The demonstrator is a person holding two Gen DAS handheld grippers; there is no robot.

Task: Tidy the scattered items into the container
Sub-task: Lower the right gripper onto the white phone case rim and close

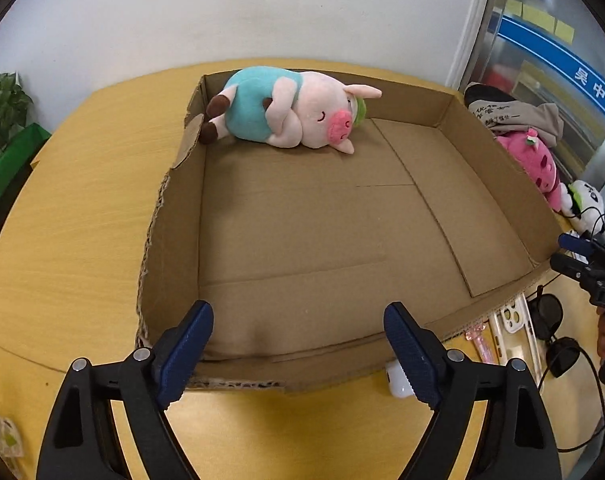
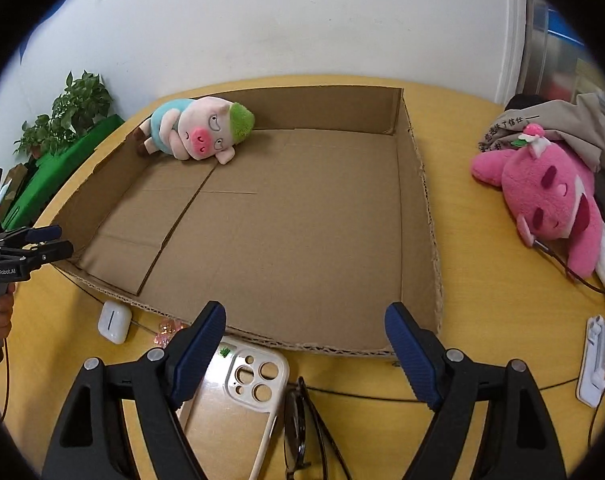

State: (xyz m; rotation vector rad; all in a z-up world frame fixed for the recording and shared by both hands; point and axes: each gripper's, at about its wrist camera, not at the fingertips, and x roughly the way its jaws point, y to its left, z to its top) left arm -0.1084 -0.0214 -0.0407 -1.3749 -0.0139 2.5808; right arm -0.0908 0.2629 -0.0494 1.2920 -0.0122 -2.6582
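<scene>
A shallow cardboard box [image 1: 174, 216] [image 2: 418, 184] lies on the yellow table. A plush pig in a teal shirt [image 1: 290, 112] [image 2: 190, 132] lies in its far left corner. My left gripper [image 1: 298, 344] is open and empty over the box's near edge. My right gripper [image 2: 306, 344] is open and empty above the box's near edge, over a white phone case [image 2: 246, 384] and dark sunglasses [image 2: 298, 420]. A white earbud case [image 2: 112, 322] [image 1: 398, 384], a pink plush [image 2: 550, 200] [image 1: 534, 160] and a pink trinket [image 2: 168, 330] lie outside the box.
A beige cloth [image 2: 558, 128] lies behind the pink plush. A white plush [image 1: 586, 204] and black cables [image 2: 382, 396] are on the table's right side. A white clip [image 2: 594, 364] lies far right. A green plant [image 2: 70, 112] stands at the left.
</scene>
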